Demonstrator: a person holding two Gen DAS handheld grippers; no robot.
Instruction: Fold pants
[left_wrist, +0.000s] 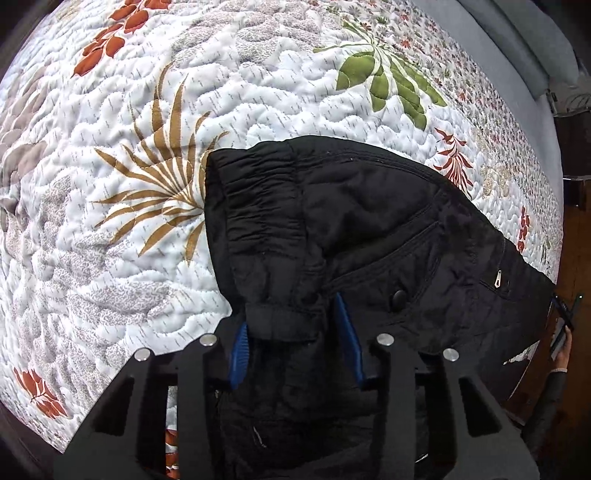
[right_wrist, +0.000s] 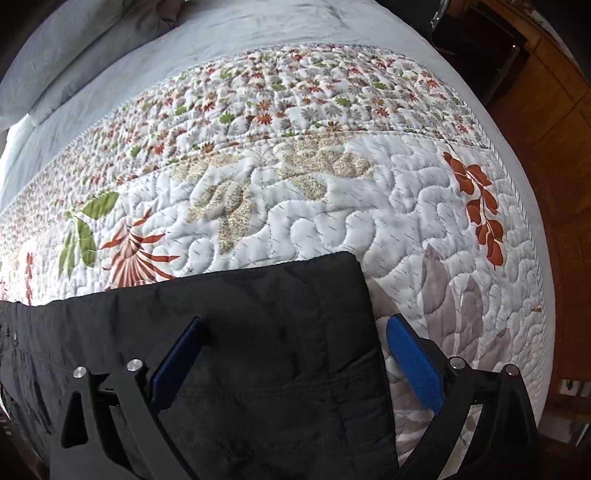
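Note:
Black pants (left_wrist: 369, 221) lie on a floral quilt (left_wrist: 147, 110), with the elastic waistband (left_wrist: 255, 206) toward the left and a snap pocket and a zipper on the right. My left gripper (left_wrist: 291, 332) points down at the near waist corner and is shut on a bunched fold of the black fabric between its blue pads (left_wrist: 238, 350). In the right wrist view the leg end of the pants (right_wrist: 240, 295) lies flat, its hem corner at the right. My right gripper (right_wrist: 295, 323) stands wide open astride that hem edge, one finger over the fabric and the other pad (right_wrist: 413, 362) over the quilt.
The quilt (right_wrist: 332, 184) covers a bed with a grey sheet (right_wrist: 221, 44) and a pillow (right_wrist: 74, 48) at the far side. The bed's edge runs along the right, with wooden floor (right_wrist: 546, 122) beyond. A person's sleeve (left_wrist: 550, 398) shows at the right rim.

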